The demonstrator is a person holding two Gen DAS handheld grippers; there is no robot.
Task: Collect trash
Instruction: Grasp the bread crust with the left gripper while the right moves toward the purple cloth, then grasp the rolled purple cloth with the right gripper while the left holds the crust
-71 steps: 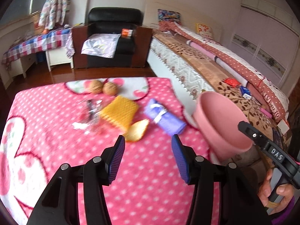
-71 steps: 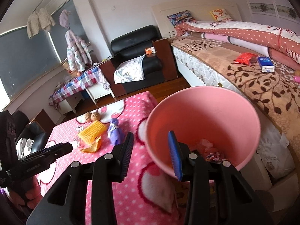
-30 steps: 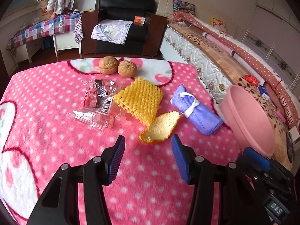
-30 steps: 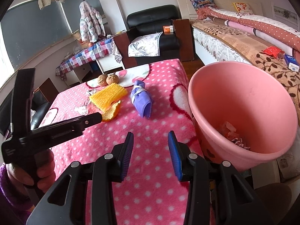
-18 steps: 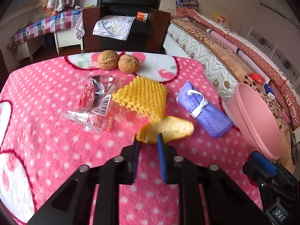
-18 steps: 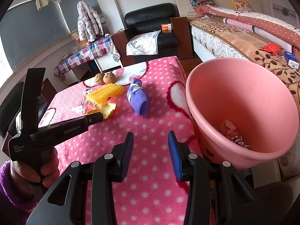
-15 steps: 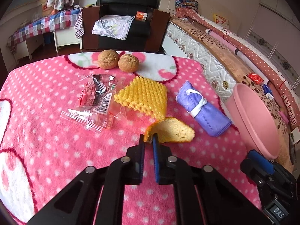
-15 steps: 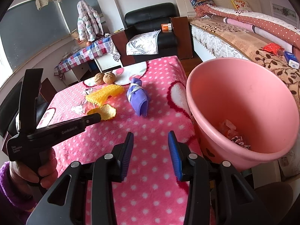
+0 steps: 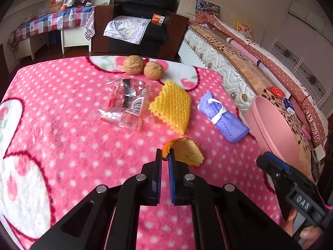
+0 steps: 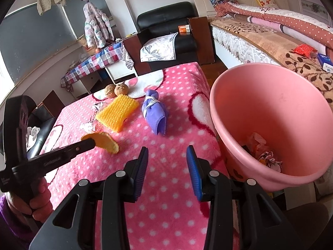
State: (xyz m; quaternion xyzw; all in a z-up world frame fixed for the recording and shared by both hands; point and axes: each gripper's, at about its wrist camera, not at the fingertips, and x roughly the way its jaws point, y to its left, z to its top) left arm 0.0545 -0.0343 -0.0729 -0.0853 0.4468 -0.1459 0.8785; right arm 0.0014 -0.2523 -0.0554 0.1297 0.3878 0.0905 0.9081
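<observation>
The orange peel (image 9: pixel 187 152) is now hanging pinched by its near edge in the left gripper (image 9: pixel 164 156), apparently clear of the pink dotted blanket (image 9: pixel 62 125), though contact underneath is hard to judge from the left wrist view. A second ago the same gripper was standing wide open short of it; half a second ago it was closing on the rim. The pickup therefore appears made, and the carry rightward to the pink bucket (image 10: pixel 270 112) is judged the outstanding step. The peel is a thin, curved shell, pitted inside and likely to flex. The right gripper (image 10: pixel 167 166) is holding its fingers spread, gripping nothing, near the bucket, which is leaning at the table's right edge with crumpled wrappers (image 10: pixel 260 152) lying inside. Farther off, clear crinkled packets (image 9: pixel 124 108), a ribbed yellow sponge (image 9: pixel 172 106), a tied purple cloth roll (image 9: pixel 222 118) and two walnuts (image 9: pixel 143 67) are lying.
</observation>
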